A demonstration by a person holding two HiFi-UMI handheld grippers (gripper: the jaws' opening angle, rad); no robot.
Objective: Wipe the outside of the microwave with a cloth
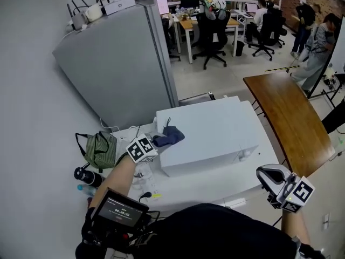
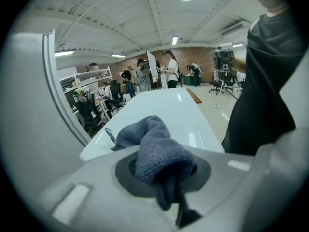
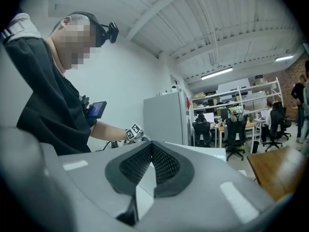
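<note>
A white flat tabletop (image 1: 215,186) is seen in the head view, set against the wall on the L. A white box-shaped microwave (image 1: 213,131) is carried on it, toward the back & R side, w/ a bare strip left along the front edge. At the L end a green striped fabric bag (image 1: 100,150) is laid, w/ a black cylindrical bottle (image 1: 86,175) lying just in front. Thin loose cables (image 1: 142,172) are strewn btwn bag & microwave.

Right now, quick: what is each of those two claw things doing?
Left gripper: closed on the blue-grey cloth, on top of the microwave.
Right gripper: closed, nothing in it.
</note>
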